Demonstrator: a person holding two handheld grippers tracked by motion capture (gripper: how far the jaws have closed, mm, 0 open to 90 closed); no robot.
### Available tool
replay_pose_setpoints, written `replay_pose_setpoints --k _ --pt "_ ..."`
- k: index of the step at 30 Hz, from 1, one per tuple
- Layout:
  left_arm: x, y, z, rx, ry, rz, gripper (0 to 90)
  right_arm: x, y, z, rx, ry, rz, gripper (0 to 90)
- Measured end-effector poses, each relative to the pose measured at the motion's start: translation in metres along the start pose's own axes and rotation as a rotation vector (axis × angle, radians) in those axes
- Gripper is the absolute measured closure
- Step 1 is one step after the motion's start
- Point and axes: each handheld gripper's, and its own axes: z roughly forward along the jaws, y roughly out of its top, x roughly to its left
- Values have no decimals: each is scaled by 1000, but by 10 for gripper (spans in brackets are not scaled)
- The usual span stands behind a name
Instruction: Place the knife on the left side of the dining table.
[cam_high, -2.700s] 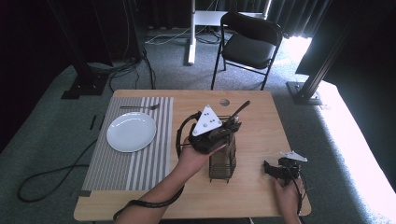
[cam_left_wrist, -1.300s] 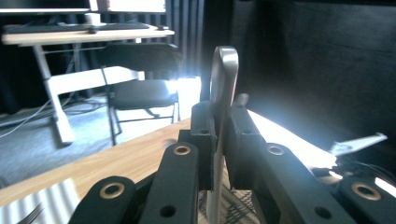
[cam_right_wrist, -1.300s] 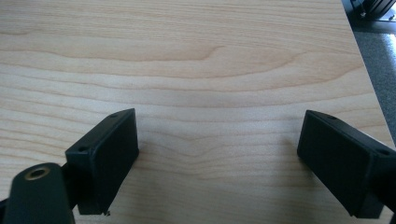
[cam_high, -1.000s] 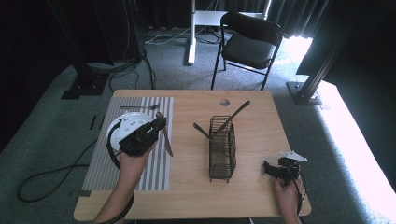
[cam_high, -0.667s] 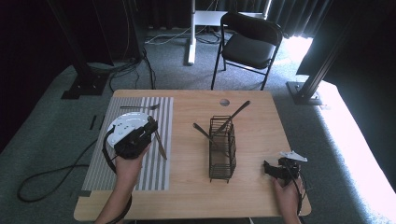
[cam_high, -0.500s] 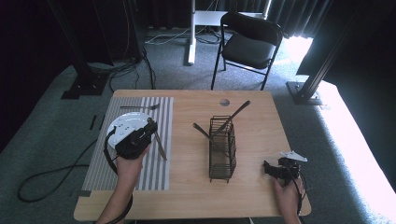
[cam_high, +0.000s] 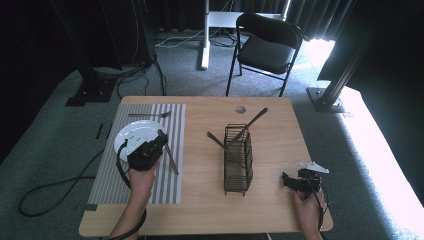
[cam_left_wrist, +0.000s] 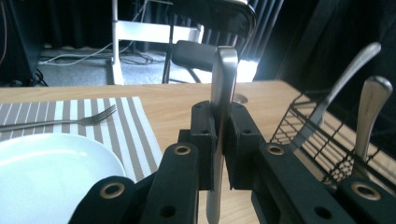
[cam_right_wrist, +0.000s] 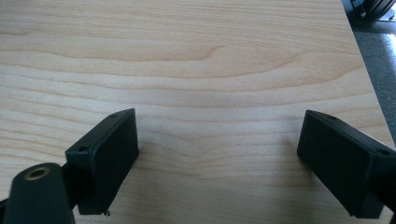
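The knife (cam_high: 169, 156) is pinched flat between the pads of the left gripper (cam_high: 159, 141), hanging over the striped placemat (cam_high: 170, 115) just beside the right rim of the white plate (cam_high: 131, 134). In the high view its long axis runs up the worktop (cam_high: 280, 130), roughly parallel with the mat's stripes, near end angled slightly toward the wire caddy (cam_high: 238, 160); in the left gripper view one end (cam_left_wrist: 223, 74) sticks up above the jaws. To set it well, I'd level it, keep it parallel to the plate's edge, lower until it rests, then release. The right gripper (cam_high: 292, 180) idles on bare wood, jaws spread wide, holding nothing.
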Motion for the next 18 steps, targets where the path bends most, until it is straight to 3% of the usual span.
replay_pose_setpoints --k 9,10,11,14,18 --pt "-1 -4 -12 -2 16 4 833 0 0 0 0 0 0 119" --pt "-1 -5 -15 -1 34 1 833 0 0 0 1 0 -1 119" --pt "2 -7 -20 -6 39 -26 827 0 0 0 1 0 -1 119" --pt "8 -12 -27 -22 62 -56 816 0 0 0 1 0 0 119" --pt "16 -17 -35 -25 85 -75 802 0 0 0 1 0 1 119"
